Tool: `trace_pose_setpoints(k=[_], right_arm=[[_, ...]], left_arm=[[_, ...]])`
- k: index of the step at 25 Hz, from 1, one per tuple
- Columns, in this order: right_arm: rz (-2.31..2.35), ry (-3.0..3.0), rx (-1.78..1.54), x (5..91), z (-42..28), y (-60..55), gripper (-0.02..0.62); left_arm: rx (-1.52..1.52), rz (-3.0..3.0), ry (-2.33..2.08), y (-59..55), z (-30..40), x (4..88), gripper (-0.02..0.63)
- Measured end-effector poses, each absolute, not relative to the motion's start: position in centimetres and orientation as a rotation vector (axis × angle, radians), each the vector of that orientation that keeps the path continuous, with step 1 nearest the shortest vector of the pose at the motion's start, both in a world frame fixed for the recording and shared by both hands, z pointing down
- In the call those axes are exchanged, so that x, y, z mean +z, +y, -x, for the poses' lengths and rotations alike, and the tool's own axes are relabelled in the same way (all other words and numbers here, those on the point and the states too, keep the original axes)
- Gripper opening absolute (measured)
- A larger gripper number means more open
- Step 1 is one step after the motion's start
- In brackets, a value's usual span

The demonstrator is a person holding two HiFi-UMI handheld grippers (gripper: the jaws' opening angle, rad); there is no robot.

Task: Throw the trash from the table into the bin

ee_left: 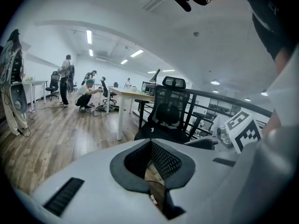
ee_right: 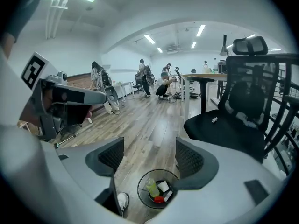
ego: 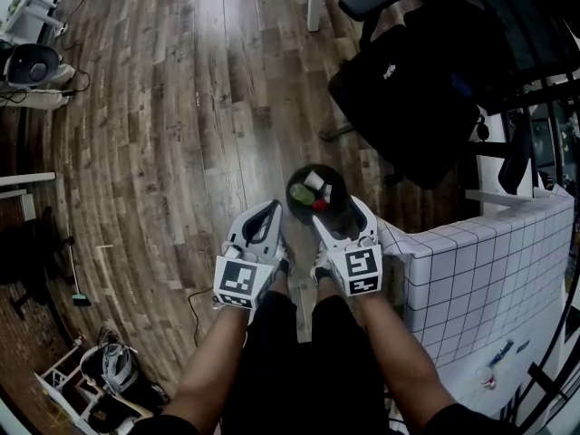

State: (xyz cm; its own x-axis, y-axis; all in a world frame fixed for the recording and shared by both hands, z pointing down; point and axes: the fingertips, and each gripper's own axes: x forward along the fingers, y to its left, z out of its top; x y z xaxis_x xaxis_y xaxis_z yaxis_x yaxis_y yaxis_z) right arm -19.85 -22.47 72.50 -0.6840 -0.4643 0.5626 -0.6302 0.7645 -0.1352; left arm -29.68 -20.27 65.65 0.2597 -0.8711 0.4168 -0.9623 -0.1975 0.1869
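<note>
While the right gripper (ee_right: 149,158) hangs wide open and empty above the bin (ee_right: 140,191) and the left gripper (ee_left: 152,161) is closed on nothing, the trash (ee_right: 152,188) lies inside, seemingly light and crushable, best pinched mid-body.

The bin (ego: 292,188), holding a bottle (ego: 302,193), stands on the floor (ego: 181,152) left of the table (ego: 489,270), with the office chair (ego: 408,98) farther behind

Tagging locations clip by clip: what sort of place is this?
Most likely an open-plan office: a black mesh office chair, a long desk with monitors, and ceiling strip lights over a wood floor.
</note>
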Motion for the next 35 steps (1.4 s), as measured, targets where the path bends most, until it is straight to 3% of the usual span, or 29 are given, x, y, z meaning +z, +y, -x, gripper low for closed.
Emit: trace_pose_setpoints(k=[17, 22, 29, 35], right_arm=[[-0.846, -2.61, 0.255, 58.1, 20.2, -21.2, 0.313], [-0.895, -2.647, 0.178, 54.8, 22.1, -19.5, 0.24], [-1.013, -2.708, 0.075, 50.7, 19.6, -20.1, 0.051], [-1.088, -2.756, 0.002, 47.4, 19.8, -19.9, 0.023]], left_arm=[[0.248, -2.242, -1.676, -19.6, 27.2, 55.6, 0.018], [0.201, -2.302, -1.706, -18.4, 29.3, 52.5, 0.018], [0.165, -2.368, -1.719, -18.7, 27.2, 49.1, 0.018], [0.125, -2.416, -1.716, -18.0, 27.1, 47.0, 0.018]])
